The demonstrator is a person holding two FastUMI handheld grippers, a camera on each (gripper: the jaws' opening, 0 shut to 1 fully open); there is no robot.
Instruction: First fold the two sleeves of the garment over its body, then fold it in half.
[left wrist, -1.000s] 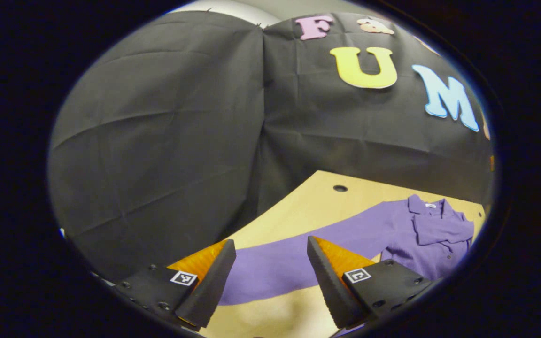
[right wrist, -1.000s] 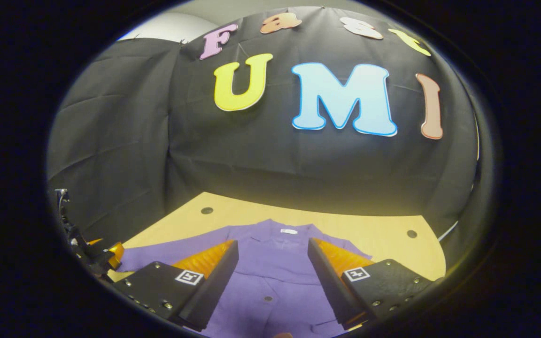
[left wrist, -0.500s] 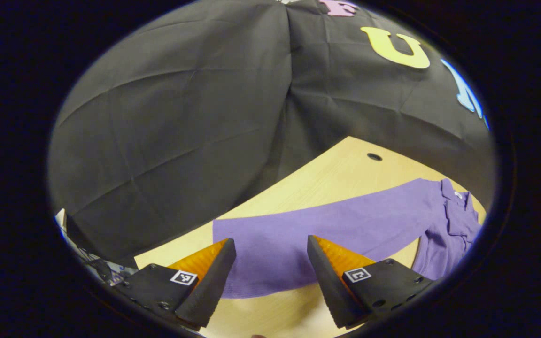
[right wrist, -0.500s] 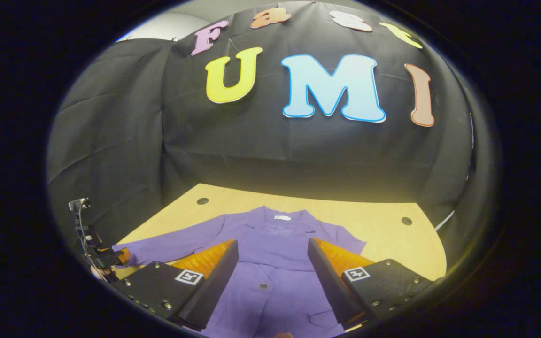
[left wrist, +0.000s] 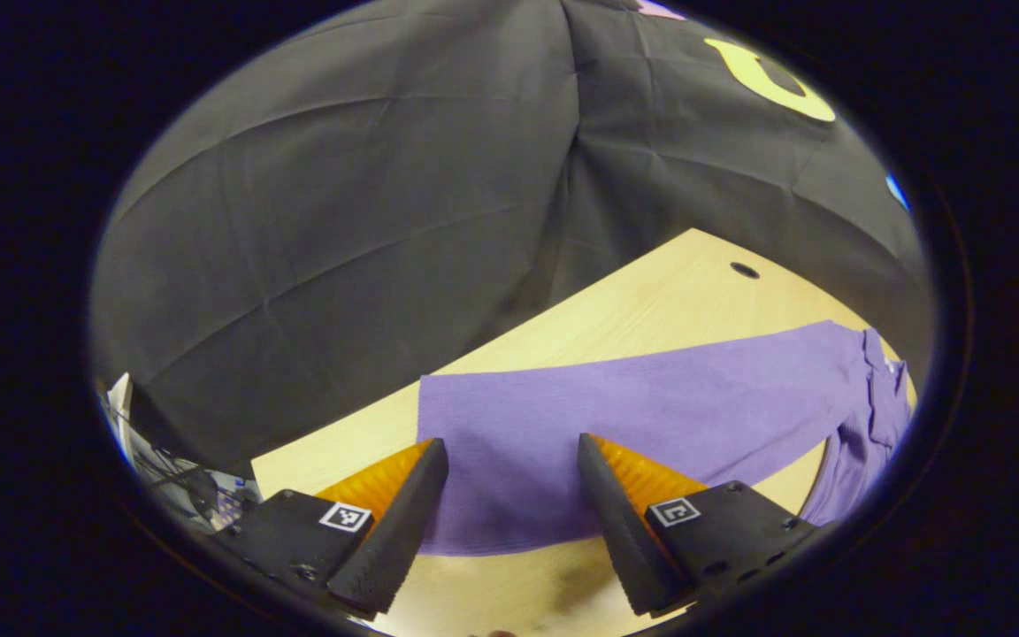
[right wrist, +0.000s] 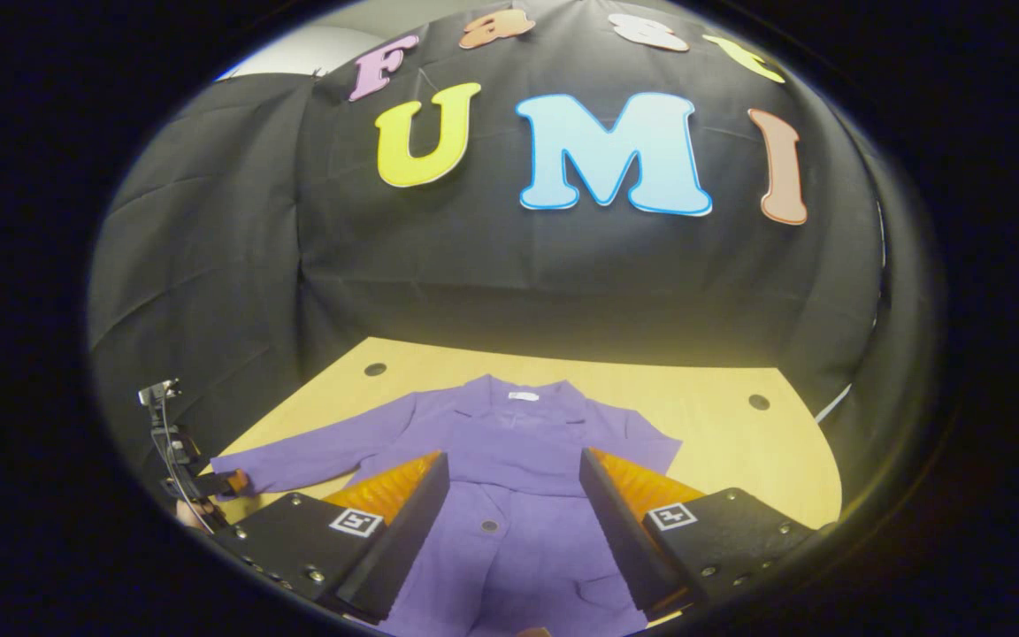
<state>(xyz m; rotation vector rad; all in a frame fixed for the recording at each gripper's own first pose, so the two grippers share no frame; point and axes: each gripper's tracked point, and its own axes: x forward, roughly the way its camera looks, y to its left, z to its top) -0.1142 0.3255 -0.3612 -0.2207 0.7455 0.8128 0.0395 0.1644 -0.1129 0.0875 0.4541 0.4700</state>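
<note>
Fabric of a purple garment (right wrist: 509, 460) lies spread flat on a pale wooden table (right wrist: 731, 442), front side up, its collar toward the black cloth wall (right wrist: 563, 292) and its hem toward the camera of the right gripper view. That view takes in the whole upper body: collar, a small white label at the neck, the buttoned front and both shoulders. The garment's long axis runs from the near table edge straight toward the wall. Its one long sleeve (right wrist: 315, 456) reaches out sideways to the left of the picture, lying across the table roughly at right angles to the body.

The right gripper (right wrist: 514, 522) hangs above the garment's front with its fingers wide apart and nothing between them; whether they touch the cloth cannot be told. At the far left of this view the left gripper (right wrist: 209, 487) sits at the sleeve's cuff end.

The left gripper view gives what the other cannot: the sleeve (left wrist: 616, 425) seen close, from the cuff inward. Its square cuff end lies nearest the camera, and the sleeve runs away to the right toward the collar at the picture's edge. The left gripper (left wrist: 509, 509) has its fingers spread wide on either side of the cuff end, gripping nothing. Two small round holes mark the tabletop near the wall.
</note>
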